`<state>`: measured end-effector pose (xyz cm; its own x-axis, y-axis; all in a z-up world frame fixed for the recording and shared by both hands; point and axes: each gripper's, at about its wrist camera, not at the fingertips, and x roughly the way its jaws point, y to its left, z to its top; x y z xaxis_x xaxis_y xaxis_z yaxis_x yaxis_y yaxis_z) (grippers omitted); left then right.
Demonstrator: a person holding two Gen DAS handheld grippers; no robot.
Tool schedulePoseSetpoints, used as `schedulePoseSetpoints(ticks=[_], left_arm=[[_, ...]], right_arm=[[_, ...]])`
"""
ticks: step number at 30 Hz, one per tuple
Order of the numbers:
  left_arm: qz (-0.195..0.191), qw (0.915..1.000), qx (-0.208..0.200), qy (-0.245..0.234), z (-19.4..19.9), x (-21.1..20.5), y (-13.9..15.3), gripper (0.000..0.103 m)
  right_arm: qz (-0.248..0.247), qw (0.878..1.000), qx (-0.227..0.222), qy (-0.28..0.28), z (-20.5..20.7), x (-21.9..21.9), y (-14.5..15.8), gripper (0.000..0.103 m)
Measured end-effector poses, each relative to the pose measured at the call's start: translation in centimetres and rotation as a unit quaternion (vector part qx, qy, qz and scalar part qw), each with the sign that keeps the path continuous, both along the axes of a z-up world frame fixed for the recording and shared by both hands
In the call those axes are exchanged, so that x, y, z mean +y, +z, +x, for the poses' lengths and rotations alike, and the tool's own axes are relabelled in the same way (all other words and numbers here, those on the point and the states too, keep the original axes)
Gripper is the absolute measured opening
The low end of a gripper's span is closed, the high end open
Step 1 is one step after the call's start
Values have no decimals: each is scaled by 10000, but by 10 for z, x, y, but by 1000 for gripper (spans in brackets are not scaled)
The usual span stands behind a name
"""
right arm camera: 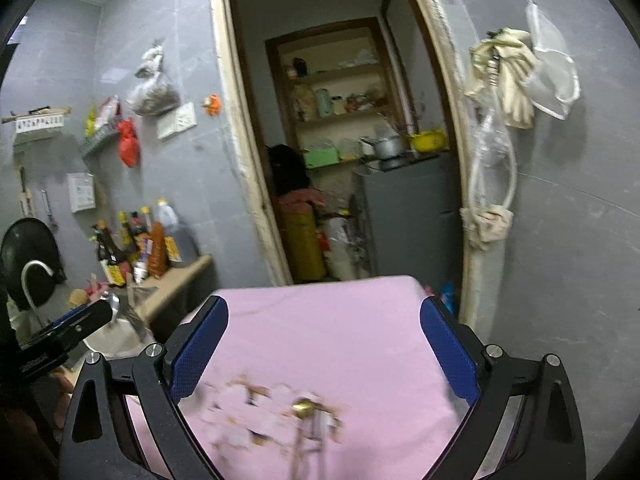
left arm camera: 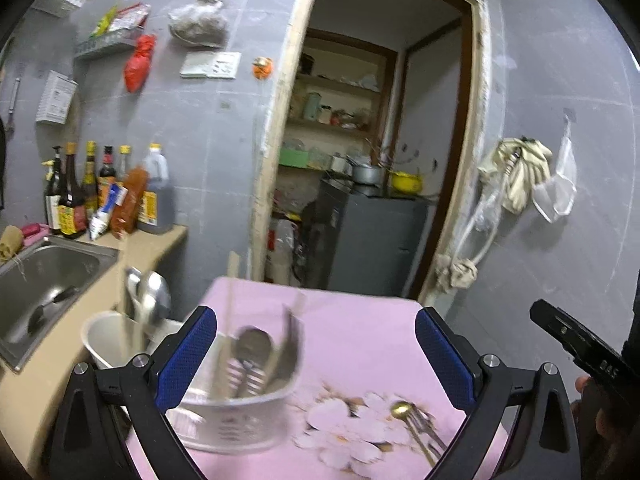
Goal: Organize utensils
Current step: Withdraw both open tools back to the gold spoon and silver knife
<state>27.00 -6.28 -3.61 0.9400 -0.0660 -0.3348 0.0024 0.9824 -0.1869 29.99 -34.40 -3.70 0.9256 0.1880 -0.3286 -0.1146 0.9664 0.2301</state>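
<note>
Left wrist: utensil holder (left arm camera: 240,408) | right wrist: gold spoon (right arm camera: 303,408) only

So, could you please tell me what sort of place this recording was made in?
Most likely a small home kitchen: a steel sink is set into the counter, sauce bottles line the wall beside it, and a white holder of utensils stands on the pink flowered tablecloth.

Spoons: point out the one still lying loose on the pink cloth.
It is the gold spoon lying flat on the cloth's flower print. The other spoons stand upright in the clear holder and the white cup.
</note>
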Motion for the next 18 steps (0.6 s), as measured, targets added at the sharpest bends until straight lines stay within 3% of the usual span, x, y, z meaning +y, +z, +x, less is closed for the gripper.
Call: schedulePoseSetpoints(ticks=[8, 18], left_arm=[[-9, 9985, 426, -354, 13, -44, -42, 100], [2, 9907, 1287, -448, 40, -59, -96, 100]], right_arm=[[-88, 9982, 583, -113, 11, -28, -48, 94], [-579, 9862, 1510, 349, 38, -11, -109, 94]])
